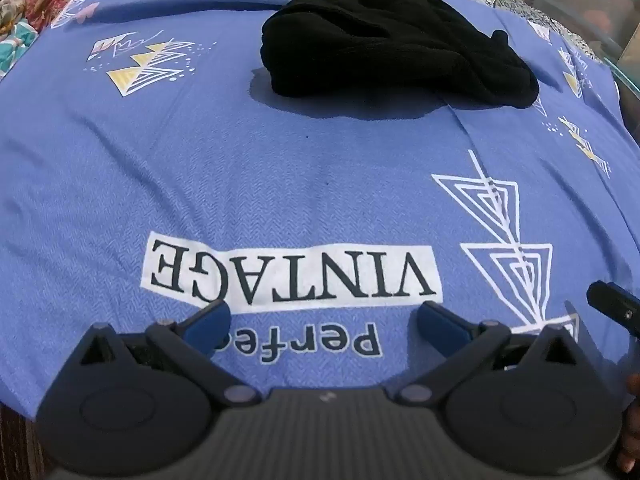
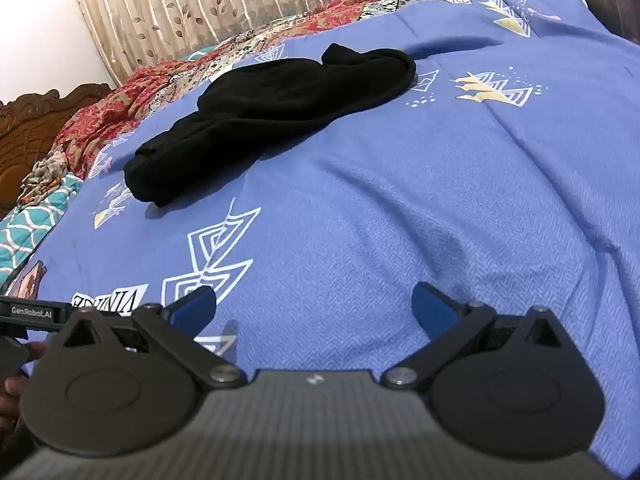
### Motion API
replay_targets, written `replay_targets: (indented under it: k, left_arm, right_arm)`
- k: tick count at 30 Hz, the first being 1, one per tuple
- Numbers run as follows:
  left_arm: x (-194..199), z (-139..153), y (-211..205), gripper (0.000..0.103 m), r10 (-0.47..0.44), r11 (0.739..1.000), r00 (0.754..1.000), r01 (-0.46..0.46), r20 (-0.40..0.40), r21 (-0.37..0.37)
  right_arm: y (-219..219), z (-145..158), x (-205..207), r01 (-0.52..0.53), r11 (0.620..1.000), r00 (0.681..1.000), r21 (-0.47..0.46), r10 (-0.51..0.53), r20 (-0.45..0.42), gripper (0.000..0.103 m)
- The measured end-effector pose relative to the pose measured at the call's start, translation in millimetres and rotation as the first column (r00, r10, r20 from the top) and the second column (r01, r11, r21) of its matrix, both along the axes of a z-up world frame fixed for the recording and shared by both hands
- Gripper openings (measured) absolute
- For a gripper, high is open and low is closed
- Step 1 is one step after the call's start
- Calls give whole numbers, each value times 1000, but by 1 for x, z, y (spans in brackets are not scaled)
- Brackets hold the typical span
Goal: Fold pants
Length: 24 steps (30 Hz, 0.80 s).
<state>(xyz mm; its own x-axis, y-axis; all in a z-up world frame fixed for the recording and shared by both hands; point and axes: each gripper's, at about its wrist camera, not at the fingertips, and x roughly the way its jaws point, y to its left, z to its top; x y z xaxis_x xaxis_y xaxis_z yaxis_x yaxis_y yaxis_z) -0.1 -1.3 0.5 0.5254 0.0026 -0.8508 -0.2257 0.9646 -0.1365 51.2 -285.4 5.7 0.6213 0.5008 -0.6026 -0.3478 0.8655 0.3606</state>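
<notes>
Black pants [image 1: 384, 44] lie bunched in a heap on a blue printed bedsheet [image 1: 280, 168], toward the far side of the bed. The right wrist view shows the same pants [image 2: 272, 120] as a long crumpled pile at upper left. My left gripper [image 1: 324, 314] hovers open above the "VINTAGE" print, well short of the pants, nothing between its blue pads. My right gripper [image 2: 314, 304] is open too, over bare bedsheet [image 2: 400, 200], with the pants ahead and to the left. The tip of the right gripper [image 1: 612, 304] shows at the right edge of the left wrist view.
A red patterned quilt [image 2: 132, 100] and teal cloth [image 2: 32, 232] are piled along the far left of the bed, by a carved wooden headboard [image 2: 36, 120]. A leaf-print curtain [image 2: 224, 0] hangs behind. A hand [image 2: 16, 384] shows at the lower left edge.
</notes>
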Motion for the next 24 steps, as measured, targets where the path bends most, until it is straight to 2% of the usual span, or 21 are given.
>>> replay_targets:
  k: [24]
  left_arm:
    - [-2,1,-11,103,13,999,1000,-14,24,40]
  right_arm:
    - [1,0,-1,0,1000,1000,-4,0,7,103]
